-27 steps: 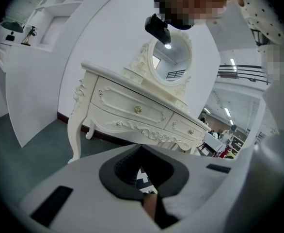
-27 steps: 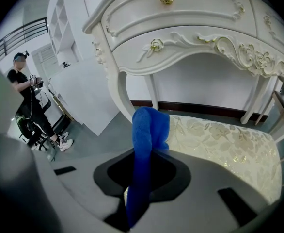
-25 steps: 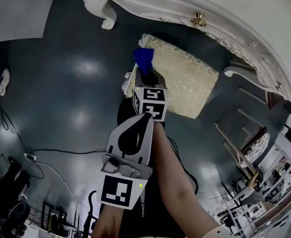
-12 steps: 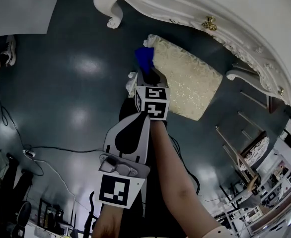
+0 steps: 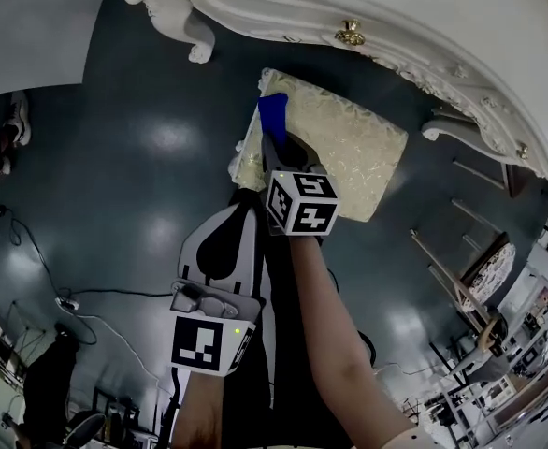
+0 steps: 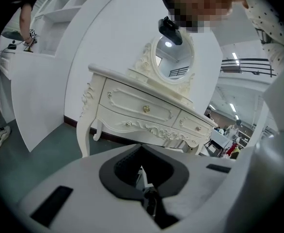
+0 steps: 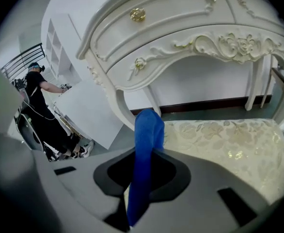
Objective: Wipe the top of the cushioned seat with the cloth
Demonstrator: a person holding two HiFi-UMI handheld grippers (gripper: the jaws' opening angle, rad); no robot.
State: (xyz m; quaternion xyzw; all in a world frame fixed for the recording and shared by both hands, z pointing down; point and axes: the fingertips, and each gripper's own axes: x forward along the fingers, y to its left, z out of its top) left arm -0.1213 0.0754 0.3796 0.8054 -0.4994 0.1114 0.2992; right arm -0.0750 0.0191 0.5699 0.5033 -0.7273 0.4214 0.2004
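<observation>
only its own view shows my right tool [image 7: 142,176] clamping the blue cloth [image 7: 148,130], upright at centre frame; left tool [image 6: 142,171] closed, empty.

text: none legible | labels: none | brands: none | numbers: none | signs: none

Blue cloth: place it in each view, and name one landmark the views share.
Head view: blue cloth upper centre, at the cushioned seat's upper-left corner, ahead of the right gripper.
Left gripper view: not in it.
Right gripper view: centre, clamped between the jaws.
Shared landmark: the white dressing table, along the top in head and right gripper views, mid-frame in the left.
</observation>
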